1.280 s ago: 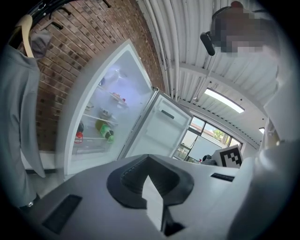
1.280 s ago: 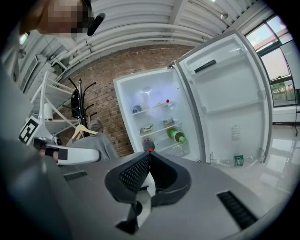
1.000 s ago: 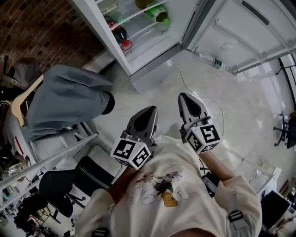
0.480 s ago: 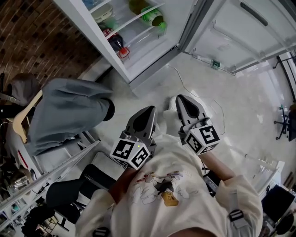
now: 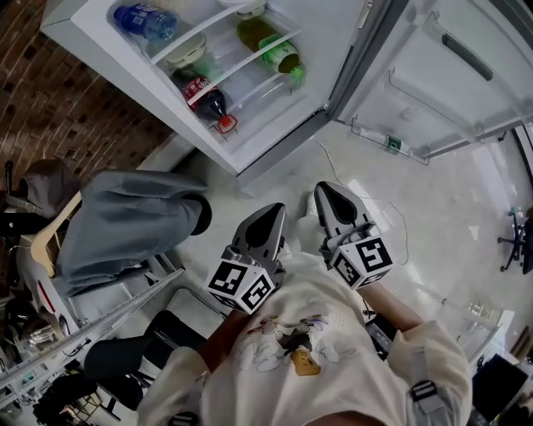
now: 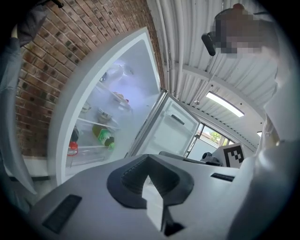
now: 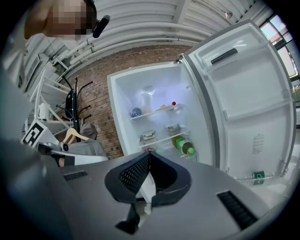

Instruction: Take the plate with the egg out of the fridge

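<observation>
The white fridge (image 5: 163,93) stands open ahead of me, its door (image 5: 441,75) swung to the right. In the right gripper view the fridge (image 7: 123,117) shows lit shelves, and a flat plate-like thing (image 7: 164,108) lies on an upper shelf next to a small red item; no egg can be made out at this distance. My left gripper (image 5: 273,210) and right gripper (image 5: 326,190) hover side by side before my chest, well short of the fridge. Both point toward it, shut and empty, as the left gripper (image 6: 148,157) and right gripper (image 7: 149,152) views confirm.
Shelves hold a green bottle (image 5: 275,46), a cola bottle (image 5: 208,96), a blue bottle (image 5: 146,21) and small bowls. A grey jacket on a hanger (image 5: 125,220) and a metal rack (image 5: 100,308) stand at my left by the brick wall (image 5: 50,100). A white cable (image 5: 350,166) trails over the floor.
More of the fridge's inside has come into the head view, with the upper shelves now showing. Both grippers stay shut in about the same place before my chest.
</observation>
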